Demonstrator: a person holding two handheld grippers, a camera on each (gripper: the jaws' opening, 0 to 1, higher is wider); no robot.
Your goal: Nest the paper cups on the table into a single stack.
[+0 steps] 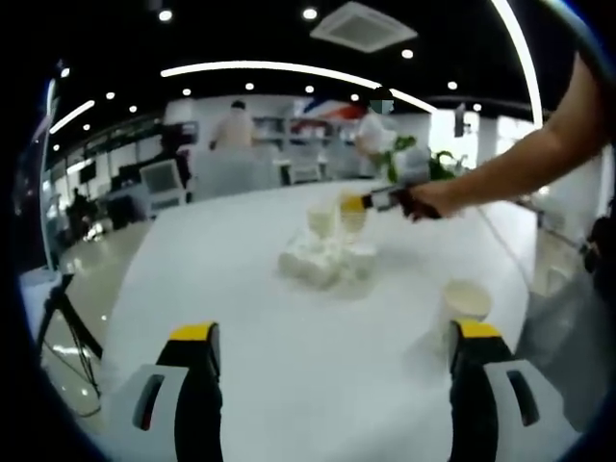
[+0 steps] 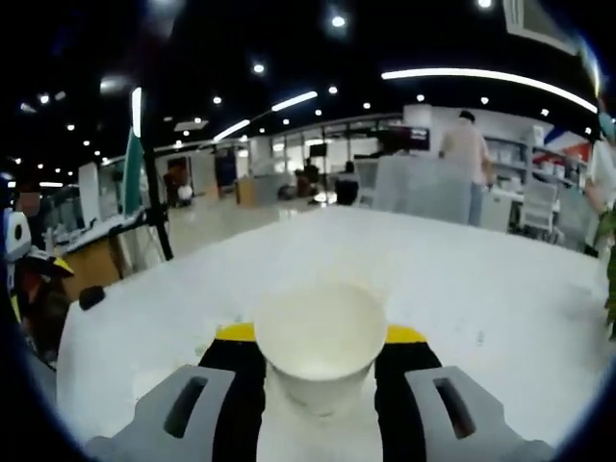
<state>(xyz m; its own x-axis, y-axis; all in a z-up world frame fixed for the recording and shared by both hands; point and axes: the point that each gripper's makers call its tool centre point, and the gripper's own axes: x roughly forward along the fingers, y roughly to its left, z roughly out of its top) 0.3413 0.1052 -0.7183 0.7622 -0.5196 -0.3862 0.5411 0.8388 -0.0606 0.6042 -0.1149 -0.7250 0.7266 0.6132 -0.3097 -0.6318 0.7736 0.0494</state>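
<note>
**Cup pinched in the right gripper above the heap, left gripper spread and empty**

On the white table, seen from the left gripper view, the left gripper rises from the bottom with its two yellow-tipped jaws spread wide and nothing between them. Past the jaws, near the middle of the tabletop, lies a loose pile of paper cups, some upright and some tipped on their sides; how many there are is too blurred to tell. Just above and to the right of that pile, the right gripper reaches in from the right, held by the person's hand with a bare forearm behind it. It is pinching a held cup over the pile, beside another upright cup. Farther right and nearer the camera, a lone cup stands upright, just beside the left gripper's right jaw.

Across in the right gripper view, the right gripper has its jaws closed against the sides of the held cup, which sits upright, mouth open toward the camera. Beyond it, the table stretches away, bare and white.
</note>
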